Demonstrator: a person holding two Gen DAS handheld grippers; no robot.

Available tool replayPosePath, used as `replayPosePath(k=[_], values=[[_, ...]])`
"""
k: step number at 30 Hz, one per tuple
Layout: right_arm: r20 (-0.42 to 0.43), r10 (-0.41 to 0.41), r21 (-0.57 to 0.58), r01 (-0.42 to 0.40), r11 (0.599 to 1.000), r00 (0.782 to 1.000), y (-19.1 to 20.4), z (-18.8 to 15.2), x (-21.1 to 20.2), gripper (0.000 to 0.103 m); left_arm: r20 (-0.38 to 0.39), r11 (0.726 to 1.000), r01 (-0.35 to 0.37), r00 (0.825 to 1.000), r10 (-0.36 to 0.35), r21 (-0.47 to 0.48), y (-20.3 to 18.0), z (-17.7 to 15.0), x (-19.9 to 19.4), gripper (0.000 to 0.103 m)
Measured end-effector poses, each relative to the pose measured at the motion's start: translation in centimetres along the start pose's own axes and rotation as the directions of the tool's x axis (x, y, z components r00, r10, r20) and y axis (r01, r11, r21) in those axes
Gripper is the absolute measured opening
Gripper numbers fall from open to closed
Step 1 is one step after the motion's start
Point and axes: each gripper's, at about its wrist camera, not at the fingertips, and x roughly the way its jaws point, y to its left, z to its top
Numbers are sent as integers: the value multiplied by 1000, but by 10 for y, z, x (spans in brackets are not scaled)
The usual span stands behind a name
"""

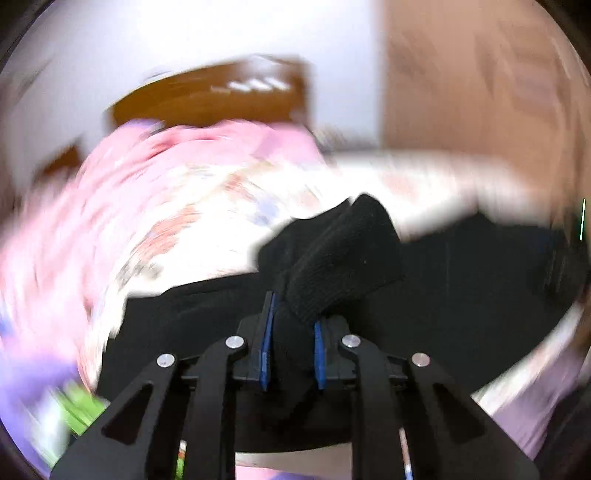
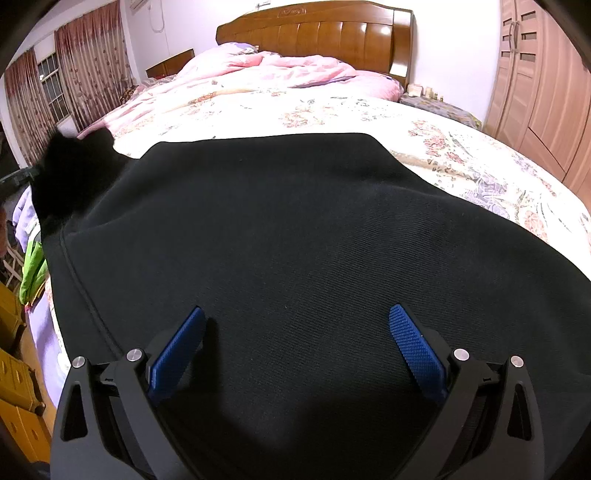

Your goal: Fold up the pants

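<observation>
Black pants (image 2: 280, 229) lie spread on a bed with a floral sheet (image 2: 461, 155). My right gripper (image 2: 299, 325) is open, its blue pads (image 2: 413, 347) wide apart just above the black fabric. My left gripper (image 1: 293, 325) is shut on a ribbed black cuff (image 1: 343, 258) of the pants (image 1: 461, 288) and holds it lifted; that view is blurred. In the right wrist view the lifted black end (image 2: 70, 173) shows blurred at the far left edge.
A pink quilt (image 2: 266, 70) is bunched near the wooden headboard (image 2: 317, 33). A wooden wardrobe (image 2: 535, 92) stands at right, a nightstand (image 2: 436, 101) beside the bed. Curtains (image 2: 88, 66) at left. Yellow boxes (image 2: 14, 369) and green cloth (image 2: 33, 269) lie at the bed's left side.
</observation>
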Motion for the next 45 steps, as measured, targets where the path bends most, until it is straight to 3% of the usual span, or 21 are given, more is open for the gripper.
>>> replayPosePath(k=[2,4,7,9,12,15,16,20,22,25,27,28,29,30,33,34,35,36,38,41,45], values=[[0,0,0,0,1000,1000,0,0,0,98,66,971,25,998,-9,-239,48,-9,-14,17],[-1,-2,-2,2,1000,1000,1,0,0,98,63,901,35,998,-9,-433,90,-30,-14,19],[-3,-9,-6,9,1000,1000,1,0,1,98,-8,809,-2,1000,-3,-587,121,-66,-3,27],[-5,-13,-10,13,1000,1000,1,1,2,98,81,751,104,994,-67,-652,130,-82,-5,39],[-8,-18,-15,17,1000,1000,2,1,3,98,158,714,187,982,-108,-675,130,-91,-10,42],[-9,-22,-18,22,1000,1000,2,2,3,98,160,717,195,980,-118,-669,125,-89,-3,36],[-9,-22,-18,21,1000,1000,2,2,3,98,153,724,180,983,-104,-666,122,-86,-4,19],[-7,-17,-14,17,1000,1000,2,2,2,98,209,764,172,977,-50,-622,119,-73,-6,18],[-6,-15,-13,15,1000,1000,2,2,2,98,197,756,152,980,-32,-636,118,-73,-9,18],[-2,-6,-6,6,1000,1000,0,1,2,98,88,712,74,996,-17,-698,125,-93,5,26],[0,-2,-3,2,1000,1000,0,1,1,98,135,672,131,990,-47,-728,132,-107,3,30],[0,-2,-3,2,1000,1000,0,2,1,98,162,652,160,985,-57,-741,134,-111,-2,46],[0,-3,-3,3,1000,1000,0,2,2,98,233,613,226,970,-70,-757,138,-117,-12,79],[0,-3,-4,3,1000,1000,0,2,1,98,284,586,262,957,-56,-767,142,-121,-21,92],[-1,-6,-6,6,1000,1000,1,2,2,98,377,518,316,926,13,-795,158,-136,-44,94],[-1,-7,-7,7,1000,1000,1,1,2,98,372,504,304,928,36,-808,162,-140,-47,85],[-1,-8,-7,8,1000,1000,2,1,2,98,335,505,256,939,72,-824,165,-142,-49,67],[-1,-8,-7,8,1000,1000,2,1,2,98,264,535,170,959,103,-827,165,-142,-48,60],[-3,-12,-10,12,1000,1000,3,2,3,98,189,590,86,975,114,-803,162,-137,-43,44],[-7,-19,-16,19,1000,1000,4,2,4,98,137,675,42,987,88,-737,147,-129,-30,38],[-8,-23,-18,23,1000,1000,5,2,4,98,161,657,83,985,60,-749,149,-125,-17,38]])
